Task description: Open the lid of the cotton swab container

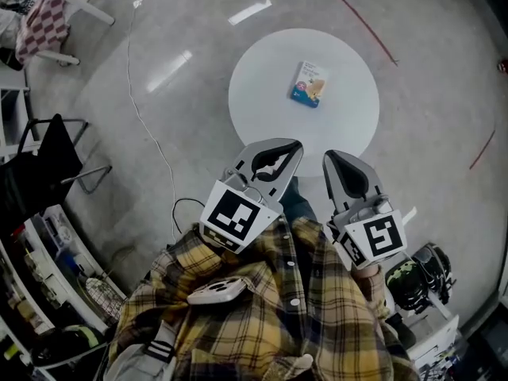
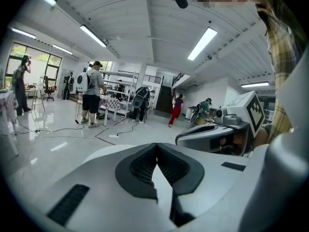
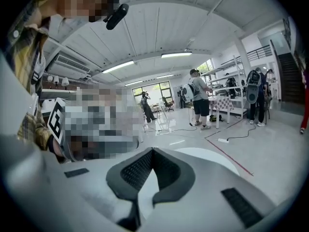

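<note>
Closest under my head camera is the yellow plaid shirt [image 1: 262, 316], and just ahead of it both tools are raised side by side. The left tool [image 1: 290, 151] has its jaws pressed together with nothing between them, which its own view confirms [image 2: 156, 146]. The right tool [image 1: 332, 161] is just as tightly closed and just as empty [image 3: 152, 151].

The small flat rectangular cotton swab container [image 1: 309, 83], cream with a blue band, lies straight ahead of the tools, on a line running between them. It lies flat near the middle of the round white worktop [image 1: 262, 94], well apart from both tips. Its long axis runs away from me, with the far end leaning a little towards the right tool's side and the blue band at the end nearer the tools. I cannot tell from here which end or face carries the lid.

The left tool looks slightly nearer, though there is little in it. I judge that both must travel forward and down, and the jaws must part before either can take hold.
</note>
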### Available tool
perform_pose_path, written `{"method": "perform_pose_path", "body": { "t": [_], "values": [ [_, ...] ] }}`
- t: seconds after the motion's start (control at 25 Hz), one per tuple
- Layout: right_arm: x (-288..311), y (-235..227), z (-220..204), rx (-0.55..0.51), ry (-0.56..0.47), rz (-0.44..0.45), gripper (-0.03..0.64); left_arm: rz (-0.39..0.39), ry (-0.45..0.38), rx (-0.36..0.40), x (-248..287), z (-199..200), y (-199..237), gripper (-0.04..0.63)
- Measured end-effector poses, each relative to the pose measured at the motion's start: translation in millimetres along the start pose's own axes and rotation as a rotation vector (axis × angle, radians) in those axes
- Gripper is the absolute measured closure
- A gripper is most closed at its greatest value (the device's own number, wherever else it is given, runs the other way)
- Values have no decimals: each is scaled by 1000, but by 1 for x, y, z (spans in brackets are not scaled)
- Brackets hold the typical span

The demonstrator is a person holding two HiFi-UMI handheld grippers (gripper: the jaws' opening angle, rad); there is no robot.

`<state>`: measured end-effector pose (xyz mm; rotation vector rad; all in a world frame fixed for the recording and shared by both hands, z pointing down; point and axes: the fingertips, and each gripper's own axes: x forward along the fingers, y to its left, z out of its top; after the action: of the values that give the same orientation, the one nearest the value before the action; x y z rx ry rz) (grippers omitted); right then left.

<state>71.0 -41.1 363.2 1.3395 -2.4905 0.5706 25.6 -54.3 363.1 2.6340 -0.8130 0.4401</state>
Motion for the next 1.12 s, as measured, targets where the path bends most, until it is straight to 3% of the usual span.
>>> {"method": "perform_pose_path", "body": {
  "t": [0.64, 1.12],
  "values": [
    [50, -37, -101, 79, 163, -33, 600, -26, 146, -17, 46, -101, 36, 575],
    [67, -41, -149, 119, 208, -62, 600, -83, 204, -33, 66, -160, 43, 575]
  ]
}}
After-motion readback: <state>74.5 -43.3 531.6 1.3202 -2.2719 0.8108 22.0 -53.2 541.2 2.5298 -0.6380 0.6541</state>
